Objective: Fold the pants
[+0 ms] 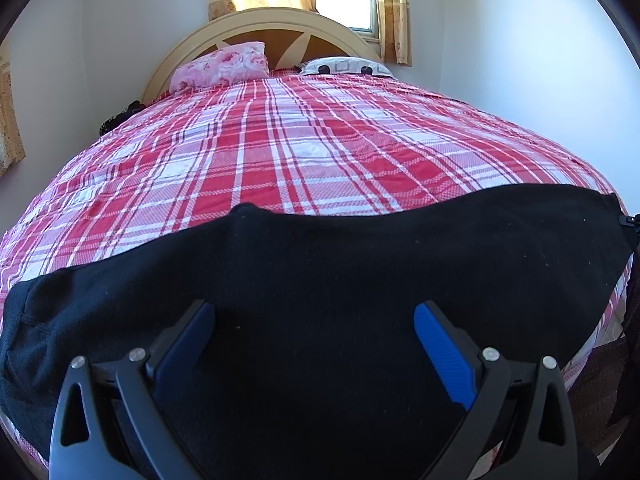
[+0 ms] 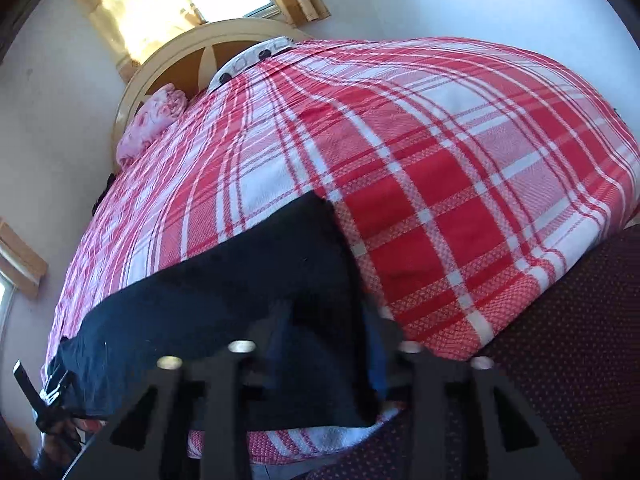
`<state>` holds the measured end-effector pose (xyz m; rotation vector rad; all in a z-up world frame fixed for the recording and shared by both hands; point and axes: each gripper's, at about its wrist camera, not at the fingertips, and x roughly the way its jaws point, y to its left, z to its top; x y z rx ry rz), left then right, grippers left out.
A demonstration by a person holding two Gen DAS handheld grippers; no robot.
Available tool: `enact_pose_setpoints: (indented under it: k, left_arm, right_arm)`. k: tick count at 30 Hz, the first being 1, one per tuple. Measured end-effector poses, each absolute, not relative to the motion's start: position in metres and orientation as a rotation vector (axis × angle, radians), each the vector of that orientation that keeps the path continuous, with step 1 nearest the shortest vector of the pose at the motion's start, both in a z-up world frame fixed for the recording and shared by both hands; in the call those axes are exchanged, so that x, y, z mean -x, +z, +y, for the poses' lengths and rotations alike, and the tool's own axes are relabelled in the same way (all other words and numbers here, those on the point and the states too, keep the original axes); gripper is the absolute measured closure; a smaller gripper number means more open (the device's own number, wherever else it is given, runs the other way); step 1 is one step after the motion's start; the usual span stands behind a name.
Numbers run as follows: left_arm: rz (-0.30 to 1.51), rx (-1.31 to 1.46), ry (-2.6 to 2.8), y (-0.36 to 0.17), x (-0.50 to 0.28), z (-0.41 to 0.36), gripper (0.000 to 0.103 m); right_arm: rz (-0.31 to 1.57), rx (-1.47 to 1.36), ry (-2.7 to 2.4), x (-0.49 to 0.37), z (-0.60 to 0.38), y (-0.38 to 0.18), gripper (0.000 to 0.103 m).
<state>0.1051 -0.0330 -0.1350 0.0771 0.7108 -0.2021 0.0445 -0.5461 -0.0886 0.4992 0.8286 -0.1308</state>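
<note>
Overall, the bed [image 1: 320, 140] filled both views, covered by a red, pink and white plaid bedspread [image 2: 460, 200] that ran up to a cream arched headboard [image 1: 256, 20] at the far end. Behind the headboard, a sunlit window with tan curtains [image 1: 394, 8] sat in the white wall. The black pants [image 1: 340, 272] lay spread flat along the near edge of the bed, reaching across most of its width in the left wrist view and ending at a squared-off end short of the bed's near right corner in the right wrist view. Two pillows rested at the head edge: a pink floral pillow [image 1: 222, 65] towards the left corner and a white patterned pillow [image 1: 346, 66] beside it, near the middle. A dark dotted fabric [image 2: 560, 340] showed below the bed's near right corner. The left gripper [image 1: 316, 320] hovered over the pants with its jaws standing wide apart and nothing between the blue pads [image 1: 442, 352]. The right gripper [image 2: 328, 328] was at the squared end of the pants, its jaws drawn nearly together with a fold of the black cloth pinched between them.
</note>
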Motion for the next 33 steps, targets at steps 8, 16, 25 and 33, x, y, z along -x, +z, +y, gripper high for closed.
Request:
enact_pose_setpoints:
  k: [8,16,25,33]
  left_arm:
    - [0.701,-0.068,-0.211,-0.136,-0.103,-0.030,0.001]
    - [0.688,-0.049,-0.214,-0.135,-0.101,-0.028,0.001]
    - [0.702,0.052,-0.219,-0.126,-0.095,-0.010,0.001]
    - [0.657,0.015,-0.197,-0.120,-0.088,-0.002,0.001]
  right_arm:
    - [0.786,-0.604,-0.111,-0.042,-0.560,-0.093,0.090]
    - [0.692,-0.577,-0.081,-0.032,-0.547,-0.064,0.092]
    - [0.627,-0.451,-0.085,-0.020,-0.488,-0.019,0.092]
    - [0.571,-0.193,-0.020,-0.025,-0.355,0.020,0.092]
